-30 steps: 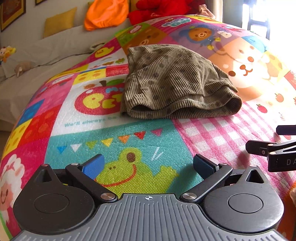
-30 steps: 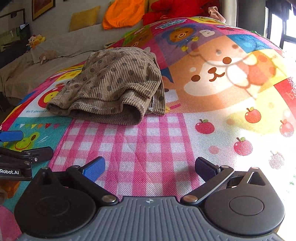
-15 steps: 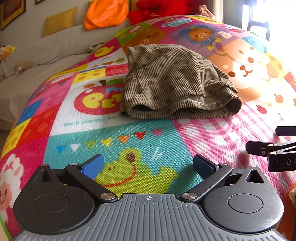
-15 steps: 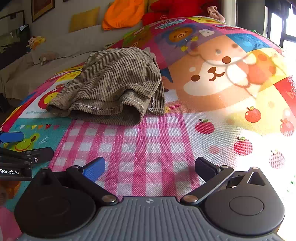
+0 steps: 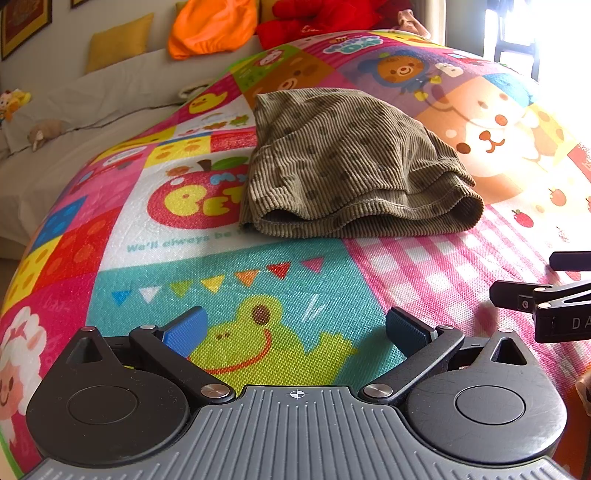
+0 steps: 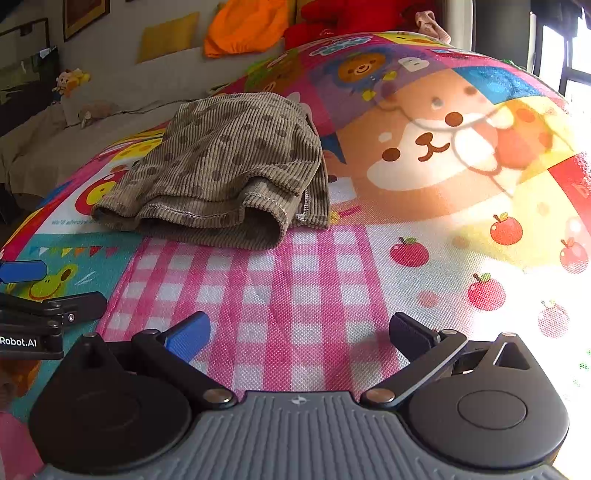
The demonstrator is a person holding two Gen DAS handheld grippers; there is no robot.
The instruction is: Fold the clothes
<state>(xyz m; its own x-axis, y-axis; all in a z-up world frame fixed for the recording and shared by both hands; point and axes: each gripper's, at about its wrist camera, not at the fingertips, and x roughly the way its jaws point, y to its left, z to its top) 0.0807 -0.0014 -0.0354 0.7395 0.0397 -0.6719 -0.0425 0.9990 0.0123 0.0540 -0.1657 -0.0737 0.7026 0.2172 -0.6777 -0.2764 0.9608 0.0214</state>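
A folded olive-brown corduroy garment with dark dots (image 5: 347,170) lies on a colourful cartoon play mat (image 5: 258,295). It also shows in the right wrist view (image 6: 229,173), left of centre. My left gripper (image 5: 295,328) is open and empty, low over the frog picture, well short of the garment. My right gripper (image 6: 299,332) is open and empty over the pink check patch, short of the garment. Each gripper shows at the edge of the other's view: the right gripper (image 5: 546,302) and the left gripper (image 6: 40,306).
A grey sofa (image 5: 92,110) stands behind the mat with a yellow cushion (image 5: 118,40), an orange cloth (image 5: 214,26) and a red plush (image 5: 325,18). Small soft toys (image 6: 70,79) lie on it. Bright window light washes out the mat at right (image 6: 535,258).
Both grippers have barely shifted; the garment looks slightly nearer in both views. Nothing was taken hold of or let go.
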